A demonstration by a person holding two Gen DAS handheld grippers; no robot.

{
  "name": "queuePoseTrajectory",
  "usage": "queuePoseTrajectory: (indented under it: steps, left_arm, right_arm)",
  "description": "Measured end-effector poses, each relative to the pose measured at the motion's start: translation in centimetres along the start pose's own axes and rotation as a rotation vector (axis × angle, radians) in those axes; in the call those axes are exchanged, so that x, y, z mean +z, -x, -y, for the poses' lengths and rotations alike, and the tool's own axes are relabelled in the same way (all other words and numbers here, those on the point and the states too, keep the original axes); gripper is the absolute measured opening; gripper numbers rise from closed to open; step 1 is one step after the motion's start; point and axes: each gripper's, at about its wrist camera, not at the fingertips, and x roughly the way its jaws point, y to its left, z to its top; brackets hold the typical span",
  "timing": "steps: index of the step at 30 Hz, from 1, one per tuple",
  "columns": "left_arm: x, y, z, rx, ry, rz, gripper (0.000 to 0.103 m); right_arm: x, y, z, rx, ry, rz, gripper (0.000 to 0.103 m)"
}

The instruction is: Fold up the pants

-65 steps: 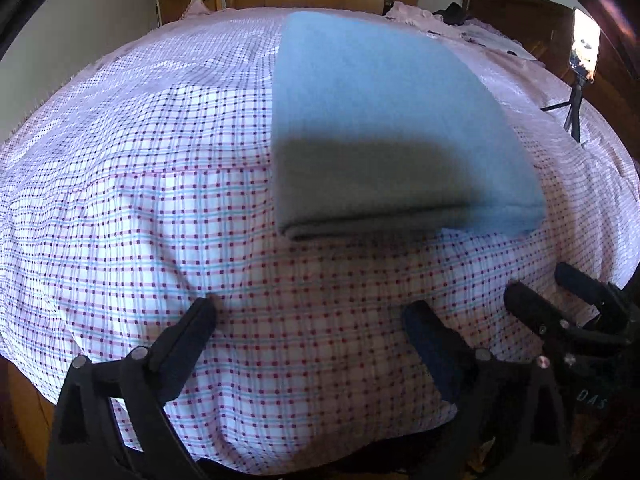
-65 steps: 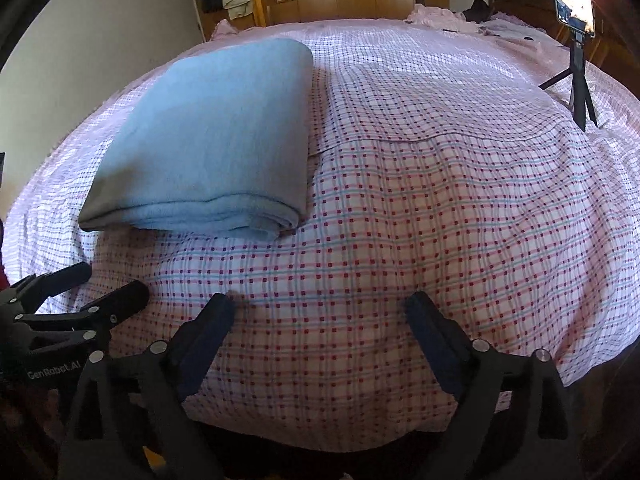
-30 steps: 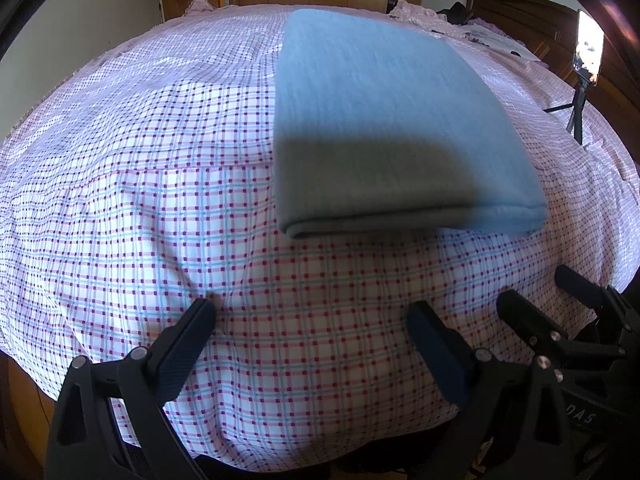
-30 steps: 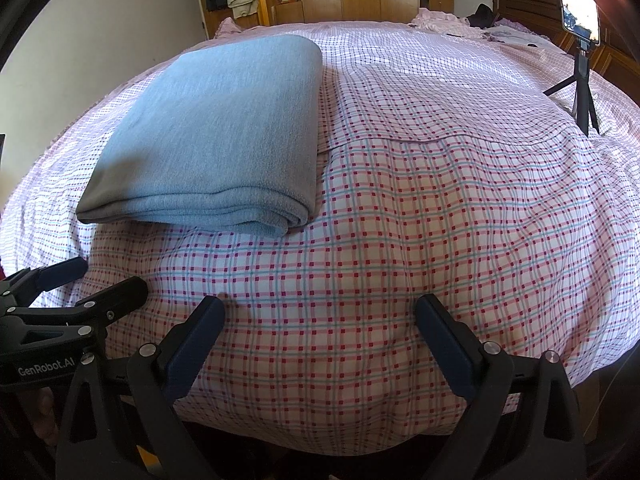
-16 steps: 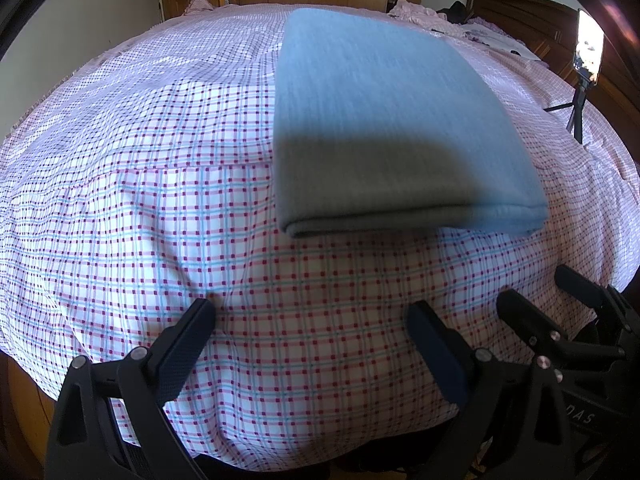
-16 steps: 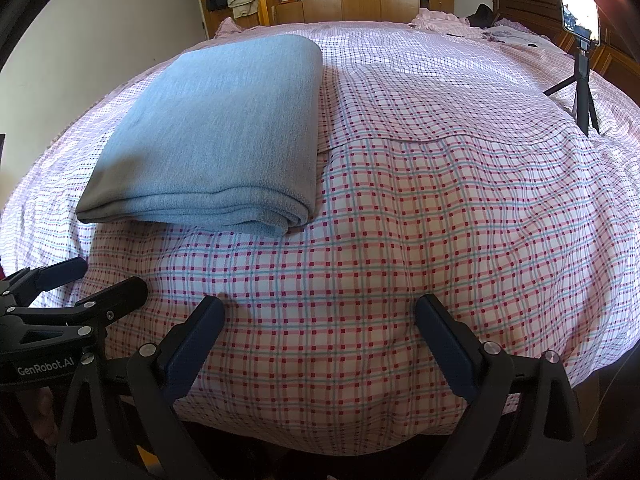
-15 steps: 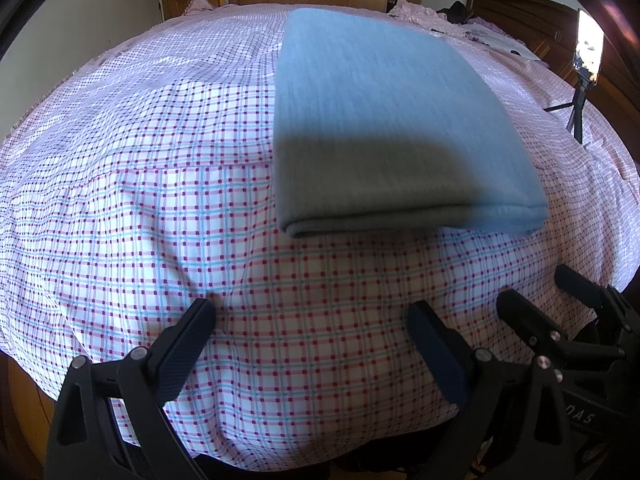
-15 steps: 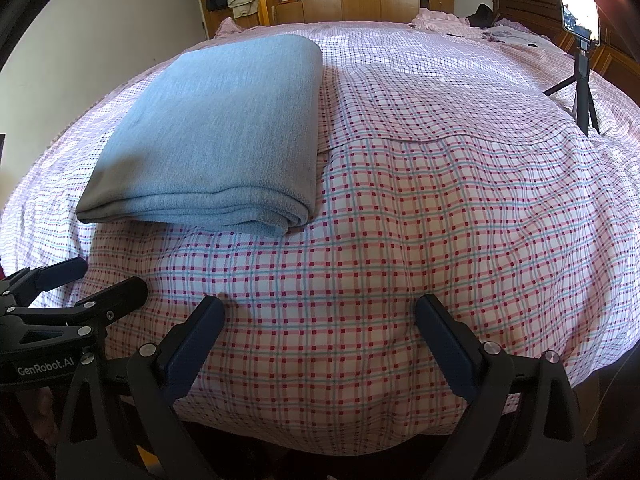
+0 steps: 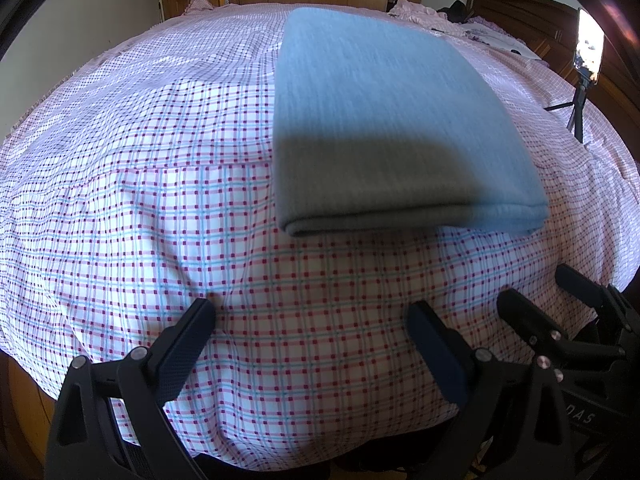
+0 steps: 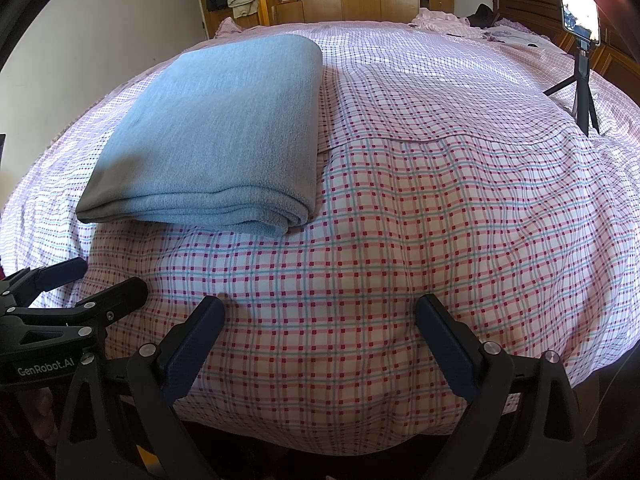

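**Folded pants on the bed, both grippers empty**

The blue-grey pants [image 9: 384,120] are seen folded into a flat, thick rectangle on the checked bedspread [image 9: 160,208]. The left gripper [image 9: 312,316] is held wide open, well short of the fold. The right gripper [image 10: 320,312] is likewise spread, the pants [image 10: 216,136] lying ahead to its left.

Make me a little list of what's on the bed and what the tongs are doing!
pants: blue-grey pants, folded into a neat flat stack
bed: pink checked sheet, pants lying on it
left tongs: open, holding nothing, at the near edge of the bed, short of the pants
right tongs: open, holding nothing, beside the left tongs, pants ahead to their left
phone: on a small tripod, standing on the bed at far right
touching: neither tongs touch the pants
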Motion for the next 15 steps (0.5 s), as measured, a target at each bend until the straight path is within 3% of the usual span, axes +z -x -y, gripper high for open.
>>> queuePoseTrajectory:
  steps: [15]
  left_arm:
    - [0.01,-0.04,0.1,0.0,0.001,-0.001,0.099]
  right_arm:
    - [0.01,0.02,0.05,0.0,0.0,0.0,0.093]
